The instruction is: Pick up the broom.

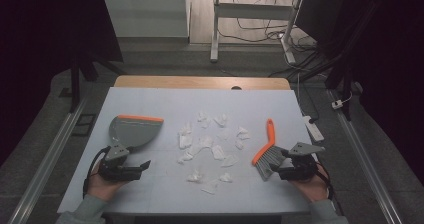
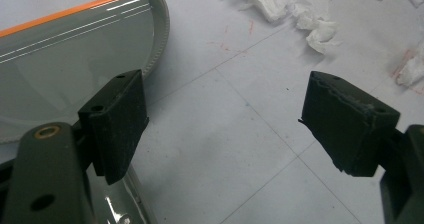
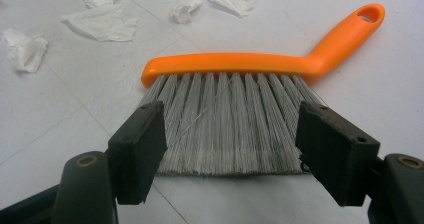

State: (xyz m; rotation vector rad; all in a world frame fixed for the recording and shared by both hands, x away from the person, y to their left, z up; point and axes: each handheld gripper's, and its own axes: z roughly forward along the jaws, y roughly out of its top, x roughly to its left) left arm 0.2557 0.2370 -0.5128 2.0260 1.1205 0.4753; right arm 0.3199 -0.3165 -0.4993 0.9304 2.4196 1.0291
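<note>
Brush flat, handle pointing away, bristles rightward

light: dim, dark vignetted corners | glare: dustpan | focus: soft

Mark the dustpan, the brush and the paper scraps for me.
dustpan (image 1: 131,132), high view, on its grey pan
brush (image 3: 235,64), right gripper view, on its orange back above the bristles
paper scraps (image 1: 186,141), high view, on one white scrap mid-table

My count: one dustpan – grey, orange edge. One brush – orange handle, grey bristles. Paper scraps – roughly fifteen, too small to tell exactly. My grippers: two, left and right.
</note>
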